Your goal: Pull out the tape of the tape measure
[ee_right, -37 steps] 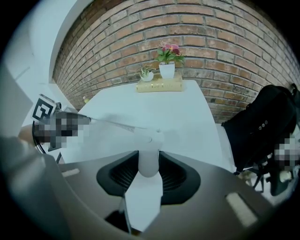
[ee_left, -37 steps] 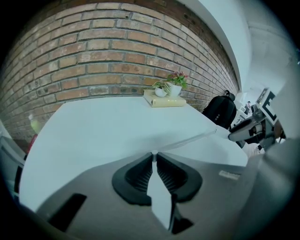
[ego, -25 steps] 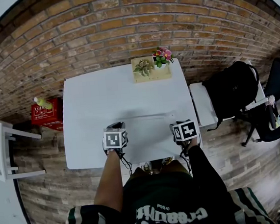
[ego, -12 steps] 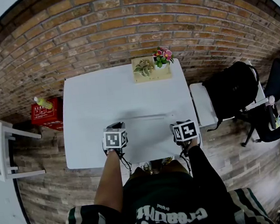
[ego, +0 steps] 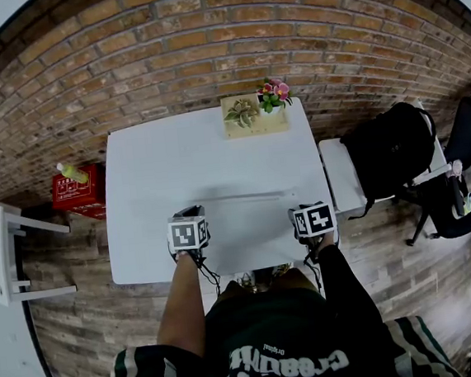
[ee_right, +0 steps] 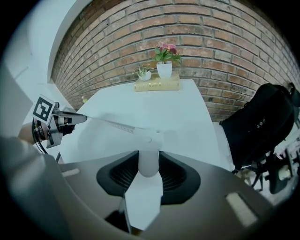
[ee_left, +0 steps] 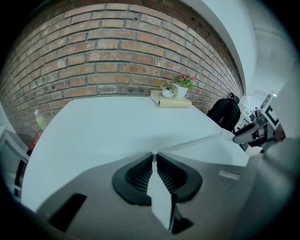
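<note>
1. Near the front edge of the surface [ego: 146, 163], the tape [ego: 240, 197] runs stretched from side to side, spanning the gap between both claws.
2. At the tape's left end, the left claw [ee_left: 153, 161] is clenched on the tape tip.
3. Toward the front right corner, the right claw [ee_right: 149, 165] is grasping the white tape measure case [ee_right: 150, 147].
4. At the far edge, the potted plants [ego: 254, 107] stand well apart from both claws.

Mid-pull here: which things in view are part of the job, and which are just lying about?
Job: tape, its case in right gripper, its end in left gripper, table.
Lying about: plants, backpack, red crate, bottle.
</note>
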{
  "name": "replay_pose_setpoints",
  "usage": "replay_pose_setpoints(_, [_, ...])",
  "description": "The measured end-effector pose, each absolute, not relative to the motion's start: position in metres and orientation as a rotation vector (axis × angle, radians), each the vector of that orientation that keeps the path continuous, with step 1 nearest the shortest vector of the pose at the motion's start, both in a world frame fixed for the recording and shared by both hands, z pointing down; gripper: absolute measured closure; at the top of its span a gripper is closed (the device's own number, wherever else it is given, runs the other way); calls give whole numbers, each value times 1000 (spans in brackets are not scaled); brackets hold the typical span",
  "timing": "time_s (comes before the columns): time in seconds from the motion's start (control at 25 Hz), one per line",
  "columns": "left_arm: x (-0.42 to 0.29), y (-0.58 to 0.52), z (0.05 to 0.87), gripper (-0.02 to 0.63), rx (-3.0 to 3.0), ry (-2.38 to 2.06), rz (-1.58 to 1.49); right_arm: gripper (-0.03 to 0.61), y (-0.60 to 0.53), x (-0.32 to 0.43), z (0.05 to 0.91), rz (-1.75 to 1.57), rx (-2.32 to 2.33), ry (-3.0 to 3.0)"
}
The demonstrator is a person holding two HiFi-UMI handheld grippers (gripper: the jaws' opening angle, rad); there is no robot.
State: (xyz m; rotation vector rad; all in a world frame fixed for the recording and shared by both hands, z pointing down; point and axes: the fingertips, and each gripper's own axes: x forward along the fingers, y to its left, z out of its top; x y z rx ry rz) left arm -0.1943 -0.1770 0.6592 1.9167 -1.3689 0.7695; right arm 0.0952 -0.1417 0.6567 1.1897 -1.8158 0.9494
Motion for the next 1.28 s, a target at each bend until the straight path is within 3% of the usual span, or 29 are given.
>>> replay_pose_setpoints(1.28, [-166,-176,655,575,2043,-1319,750,431,-140,95,658,939,1195,-1821])
